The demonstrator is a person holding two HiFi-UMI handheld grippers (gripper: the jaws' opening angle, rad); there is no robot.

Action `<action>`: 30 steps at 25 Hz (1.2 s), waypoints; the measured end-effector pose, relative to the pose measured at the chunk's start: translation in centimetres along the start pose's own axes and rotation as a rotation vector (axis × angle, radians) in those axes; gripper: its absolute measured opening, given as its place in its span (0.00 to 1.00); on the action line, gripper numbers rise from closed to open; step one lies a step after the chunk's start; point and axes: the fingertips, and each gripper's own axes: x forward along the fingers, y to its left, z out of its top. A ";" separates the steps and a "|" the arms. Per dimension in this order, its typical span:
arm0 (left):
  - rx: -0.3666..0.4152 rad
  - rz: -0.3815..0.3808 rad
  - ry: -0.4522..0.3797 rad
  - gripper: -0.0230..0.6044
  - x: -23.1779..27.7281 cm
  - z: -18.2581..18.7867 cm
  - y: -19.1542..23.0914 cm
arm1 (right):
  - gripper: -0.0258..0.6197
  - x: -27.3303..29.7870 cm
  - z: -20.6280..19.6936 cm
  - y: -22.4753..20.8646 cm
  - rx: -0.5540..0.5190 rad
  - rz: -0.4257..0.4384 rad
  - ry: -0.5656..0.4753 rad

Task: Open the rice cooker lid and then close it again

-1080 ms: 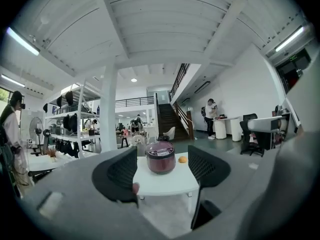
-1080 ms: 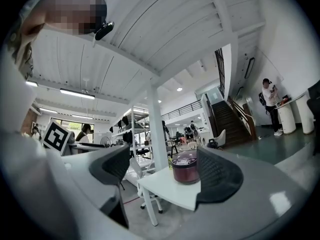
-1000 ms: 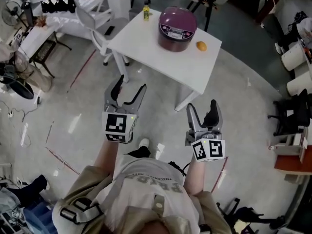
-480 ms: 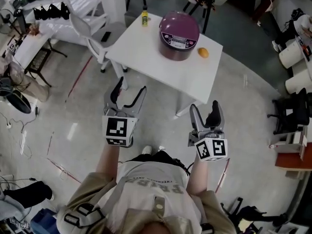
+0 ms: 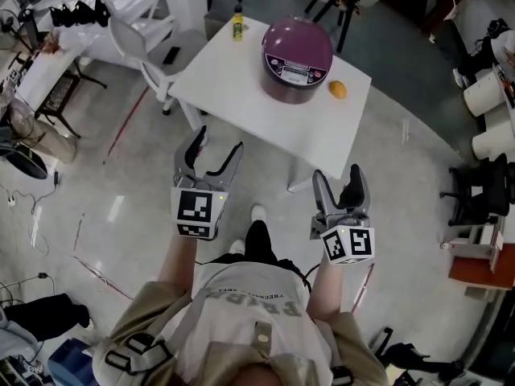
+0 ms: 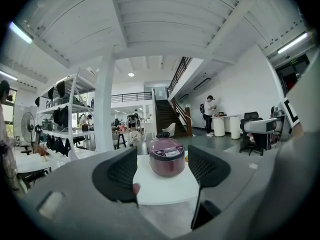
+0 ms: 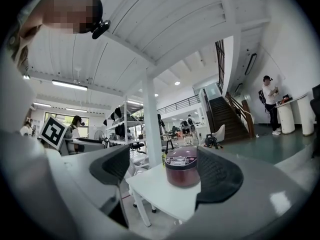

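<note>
A purple rice cooker point(image 5: 297, 59) with its lid down stands on a white table point(image 5: 241, 83) ahead of me; it also shows as the rice cooker point(image 6: 167, 156) in the left gripper view and the rice cooker point(image 7: 182, 165) in the right gripper view. My left gripper point(image 5: 208, 149) is held out over the floor, short of the table's near edge, jaws open and empty. My right gripper point(image 5: 336, 182) hangs beside it, also open and empty, near the table's front right corner.
An orange fruit point(image 5: 338, 90) lies right of the cooker and a small yellow bottle point(image 5: 237, 23) stands at the table's far left edge. A white chair point(image 5: 141, 43) and shelving stand to the left. Black chairs point(image 5: 483, 187) and white bins point(image 5: 487, 95) are at right. People stand far off.
Both grippers and I have moved toward the table; the cooker and table sit closer and lower in the head view. The jaws have kept the same opening.
</note>
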 end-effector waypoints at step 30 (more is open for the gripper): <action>0.040 0.003 0.001 0.56 21.9 3.6 -1.5 | 0.65 17.1 2.8 -14.2 -0.031 0.100 -0.021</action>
